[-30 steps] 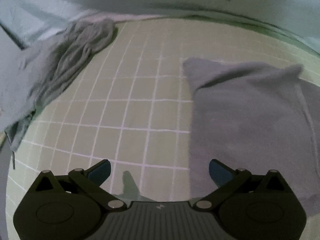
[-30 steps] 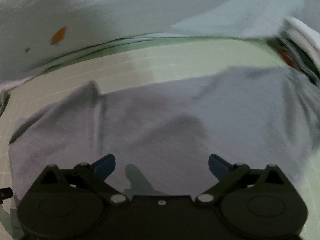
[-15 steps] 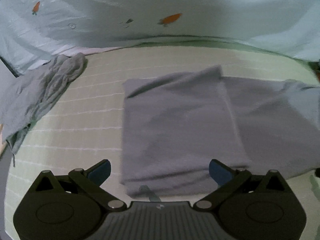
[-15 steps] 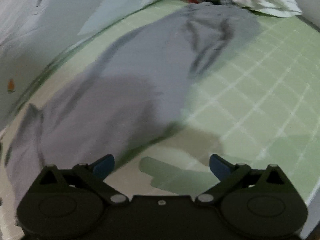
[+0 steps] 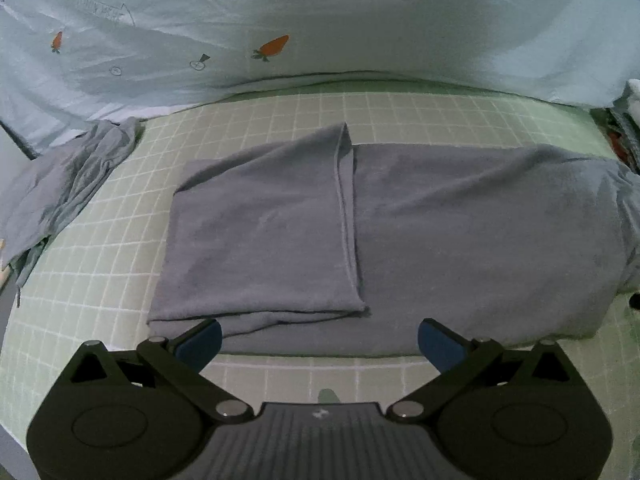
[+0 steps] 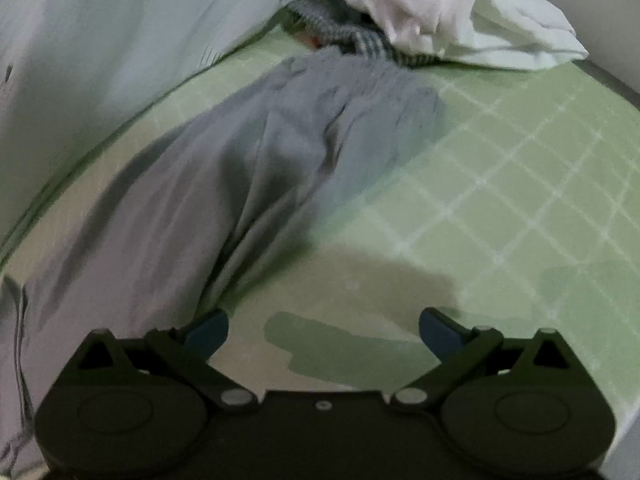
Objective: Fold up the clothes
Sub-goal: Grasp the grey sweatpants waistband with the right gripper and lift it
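Observation:
A grey garment (image 5: 460, 232) lies flat across the green checked bed sheet (image 5: 104, 280), with its left part folded over as a flap (image 5: 260, 232). My left gripper (image 5: 320, 342) hovers open just before the garment's near edge, nothing between its blue fingertips. In the right wrist view the same grey garment (image 6: 248, 176) shows its wrinkled end, running up toward the pillow. My right gripper (image 6: 324, 334) is open over bare sheet, its left fingertip close to the cloth's edge.
A second crumpled grey garment (image 5: 68, 176) lies at the far left of the bed. A pale blue carrot-print cover (image 5: 280, 28) rises along the back. A white pillow (image 6: 440, 12) and striped cloth (image 6: 352, 36) sit at the bed's right end.
The left camera has pulled back and turned right, so the whole garment with its folded flap now shows. The right gripper has swung right, off the cloth and over bare sheet.

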Demonstrator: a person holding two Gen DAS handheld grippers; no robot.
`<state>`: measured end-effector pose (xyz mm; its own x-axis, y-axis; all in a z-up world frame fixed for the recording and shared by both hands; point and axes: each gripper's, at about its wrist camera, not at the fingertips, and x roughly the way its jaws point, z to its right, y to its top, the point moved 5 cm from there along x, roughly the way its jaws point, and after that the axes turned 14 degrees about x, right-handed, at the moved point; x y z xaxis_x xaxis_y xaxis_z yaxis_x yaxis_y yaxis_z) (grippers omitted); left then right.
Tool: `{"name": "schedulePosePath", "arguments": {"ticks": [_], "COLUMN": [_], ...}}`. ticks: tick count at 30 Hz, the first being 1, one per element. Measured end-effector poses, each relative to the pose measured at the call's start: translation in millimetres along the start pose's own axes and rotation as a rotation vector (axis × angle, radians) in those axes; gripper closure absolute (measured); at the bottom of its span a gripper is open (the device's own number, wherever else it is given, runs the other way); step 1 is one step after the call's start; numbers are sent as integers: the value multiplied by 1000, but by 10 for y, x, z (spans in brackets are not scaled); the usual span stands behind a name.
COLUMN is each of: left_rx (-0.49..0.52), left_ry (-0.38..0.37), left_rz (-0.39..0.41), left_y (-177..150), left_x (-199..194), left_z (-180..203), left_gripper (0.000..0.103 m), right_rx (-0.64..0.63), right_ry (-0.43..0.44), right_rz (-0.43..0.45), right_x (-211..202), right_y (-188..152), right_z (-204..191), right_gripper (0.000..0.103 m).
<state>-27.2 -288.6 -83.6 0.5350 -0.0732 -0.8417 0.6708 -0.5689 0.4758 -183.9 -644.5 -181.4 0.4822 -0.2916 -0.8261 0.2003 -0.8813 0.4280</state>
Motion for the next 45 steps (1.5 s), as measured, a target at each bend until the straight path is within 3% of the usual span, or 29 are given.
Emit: {"name": "schedulePosePath", "arguments": {"ticks": [6, 14, 21, 28, 30, 32, 33, 38, 41, 45], "left_rx": [-14, -37, -61, -77, -78, -78, -80, -118, -151, -188], "left_ry": [44, 82, 89, 59, 45, 31, 25, 27, 37, 52], "left_rz": [-24, -114, -158, -177, -182, -186, -188, -178, -169, -146], "left_y": [139, 171, 153, 216, 233, 250, 256, 230, 188, 129], "left_x": [82, 251, 355, 500, 547, 594, 615, 647, 639, 610], "left_z": [139, 179, 146, 134, 140, 146, 144, -7, -174, -452], "left_gripper": [0, 0, 0, 0, 0, 0, 0, 0, 0, 0], "right_rx": [6, 30, 116, 212, 214, 193, 186, 213, 170, -2], "right_ry": [21, 4, 1, 47, 49, 34, 30, 110, 133, 149], "right_rz": [45, 123, 186, 180, 180, 180, 179, 169, 195, 272], "right_x": [278, 627, 755, 762, 736, 699, 682, 548, 399, 109], "right_y": [503, 1052, 1295, 1412, 1401, 1375, 1363, 1371, 1378, 1271], "right_z": [-53, -110, -102, -24, -2, 13, 23, 68, -43, -468], "right_gripper": [0, 0, 0, 2, 12, 33, 38, 79, 82, 83]}}
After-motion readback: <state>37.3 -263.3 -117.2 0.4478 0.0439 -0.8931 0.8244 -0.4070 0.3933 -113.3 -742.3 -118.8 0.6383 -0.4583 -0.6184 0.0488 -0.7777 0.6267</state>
